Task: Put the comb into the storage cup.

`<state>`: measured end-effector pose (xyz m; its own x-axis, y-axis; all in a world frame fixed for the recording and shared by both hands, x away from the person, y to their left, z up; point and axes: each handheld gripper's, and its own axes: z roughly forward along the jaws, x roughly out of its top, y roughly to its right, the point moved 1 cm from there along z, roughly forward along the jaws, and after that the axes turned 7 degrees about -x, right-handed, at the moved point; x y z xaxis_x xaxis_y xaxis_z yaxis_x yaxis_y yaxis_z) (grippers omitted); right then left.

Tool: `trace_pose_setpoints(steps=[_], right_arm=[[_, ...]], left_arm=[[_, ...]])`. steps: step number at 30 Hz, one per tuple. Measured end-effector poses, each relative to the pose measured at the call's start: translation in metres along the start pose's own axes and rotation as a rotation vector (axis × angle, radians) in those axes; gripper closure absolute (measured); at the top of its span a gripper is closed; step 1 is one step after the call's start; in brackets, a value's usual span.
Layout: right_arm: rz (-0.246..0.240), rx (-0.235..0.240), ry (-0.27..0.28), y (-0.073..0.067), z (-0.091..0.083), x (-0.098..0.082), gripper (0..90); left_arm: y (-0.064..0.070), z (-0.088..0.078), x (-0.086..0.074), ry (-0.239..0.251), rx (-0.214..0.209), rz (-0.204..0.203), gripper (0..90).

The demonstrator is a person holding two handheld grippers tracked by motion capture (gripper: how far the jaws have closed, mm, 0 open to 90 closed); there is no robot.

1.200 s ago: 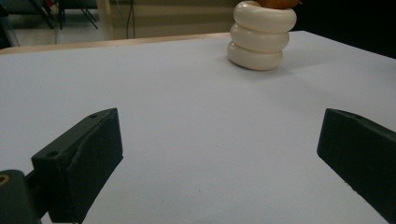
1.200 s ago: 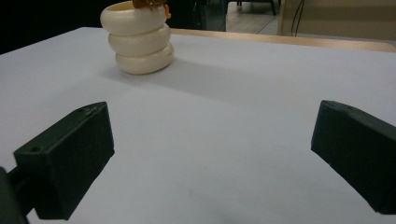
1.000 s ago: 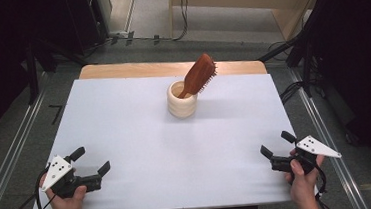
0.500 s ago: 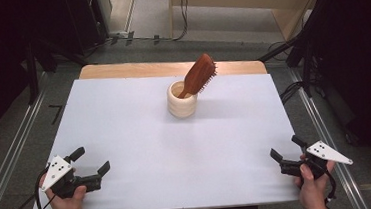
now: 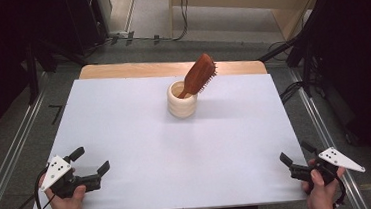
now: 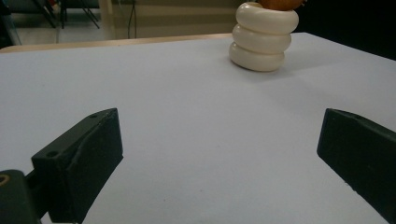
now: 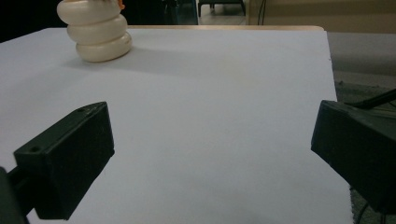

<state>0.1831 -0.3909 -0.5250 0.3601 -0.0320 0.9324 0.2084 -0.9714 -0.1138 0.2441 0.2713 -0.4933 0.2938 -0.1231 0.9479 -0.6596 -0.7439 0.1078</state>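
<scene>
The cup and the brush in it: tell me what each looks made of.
Cup: looks like glazed ceramic or glossy plastic, hard to say which; cream, smooth, three stacked rounded rings with soft highlights, seen close in the left gripper view.
Brush: seems to be wood with a reddish-brown varnish; the paddle back shows an even warm sheen, with short pins along one edge. Pin material too small to tell.

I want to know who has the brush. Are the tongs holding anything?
No. Both the left tongs and the right tongs are open and empty. The hairbrush stands in the cream holder.
</scene>
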Motion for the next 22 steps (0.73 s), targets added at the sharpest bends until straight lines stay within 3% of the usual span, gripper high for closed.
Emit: trace_pose_setpoints(steps=[5, 15, 22], right_arm=[[-0.047, -0.011, -0.014, -0.007, 0.003, -0.001, 0.0], [-0.008, -0.031, -0.010, -0.005, 0.003, -0.002, 0.0], [-0.010, -0.041, -0.048, -0.005, 0.007, -0.001, 0.0]], left_arm=[[0.000, 0.001, 0.000, -0.007, 0.005, -0.009, 0.2], [-0.011, -0.003, 0.000, 0.019, -0.013, -0.103, 0.2], [-0.009, -0.003, -0.001, 0.002, -0.008, -0.091, 0.2]])
